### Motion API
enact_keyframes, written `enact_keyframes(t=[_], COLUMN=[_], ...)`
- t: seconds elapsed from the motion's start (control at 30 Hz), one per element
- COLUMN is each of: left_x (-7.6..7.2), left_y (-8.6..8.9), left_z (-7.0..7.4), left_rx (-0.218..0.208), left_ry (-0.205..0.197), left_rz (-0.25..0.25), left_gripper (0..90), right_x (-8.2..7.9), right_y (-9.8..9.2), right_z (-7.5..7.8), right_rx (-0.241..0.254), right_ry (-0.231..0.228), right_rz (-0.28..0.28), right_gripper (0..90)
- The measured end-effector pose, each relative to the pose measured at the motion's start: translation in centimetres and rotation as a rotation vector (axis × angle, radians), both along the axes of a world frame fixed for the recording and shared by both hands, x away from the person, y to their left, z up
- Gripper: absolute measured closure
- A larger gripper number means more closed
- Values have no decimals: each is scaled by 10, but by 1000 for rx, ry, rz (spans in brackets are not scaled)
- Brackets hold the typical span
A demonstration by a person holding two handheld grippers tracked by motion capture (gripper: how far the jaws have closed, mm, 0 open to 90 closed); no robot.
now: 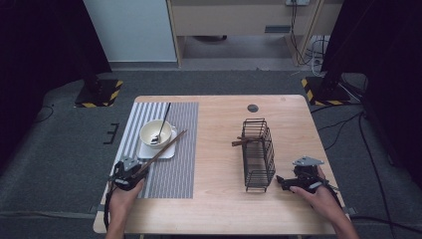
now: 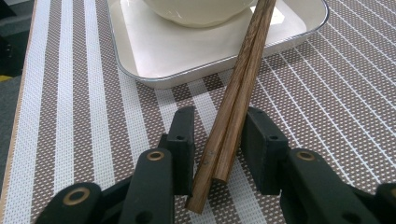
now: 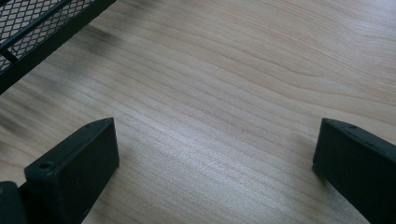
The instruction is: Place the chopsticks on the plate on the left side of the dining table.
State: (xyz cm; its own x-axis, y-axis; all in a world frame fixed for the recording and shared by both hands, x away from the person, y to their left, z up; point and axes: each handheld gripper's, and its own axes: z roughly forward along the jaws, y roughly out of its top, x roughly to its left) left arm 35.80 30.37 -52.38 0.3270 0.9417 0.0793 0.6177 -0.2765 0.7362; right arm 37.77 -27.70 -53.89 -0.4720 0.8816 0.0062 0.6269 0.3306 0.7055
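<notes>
While the left gripper point(image 2: 215, 140) flanks them, chopsticks point(image 2: 238, 93) point up-right across the plate point(image 2: 154, 60).

**Table layout: mat left, basket right**

A mat point(image 1: 166, 149) covers the table's point(image 1: 219, 199) left part. On its far half sits a plate point(image 1: 158, 151) with a bowl point(image 1: 156, 133) on it; a spoon point(image 1: 161, 127) stands in the bowl, handle leaning away. Chopsticks point(image 1: 161, 152) lie slanted across the plate's right edge, near ends between the left gripper's point(image 1: 130, 174) jaws. A wire basket point(image 1: 259, 154) lies right of centre with more chopsticks point(image 1: 244, 142) poking out its left side. The right gripper point(image 1: 286, 182) rests just right of the basket's near end.
</notes>
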Motion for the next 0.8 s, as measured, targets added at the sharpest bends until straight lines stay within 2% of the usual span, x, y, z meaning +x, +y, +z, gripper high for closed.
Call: enact_keyframes(t=[0.37,0.53,0.8], left_x=[2,2,2], left_y=[7,8,11], left_z=[-2,-2,-2], left_rx=[29,22,18], left_ry=[-14,-31,-49], left_rz=[26,37,47], left_gripper=[600,582,476], right_x=[0,0,0], right_y=[0,1,1], right_z=[0,0,0], right_rx=[2,-2,1], right_ry=[0,-2,-2], right_rz=[1,1,3], right_gripper=[2,2,1])
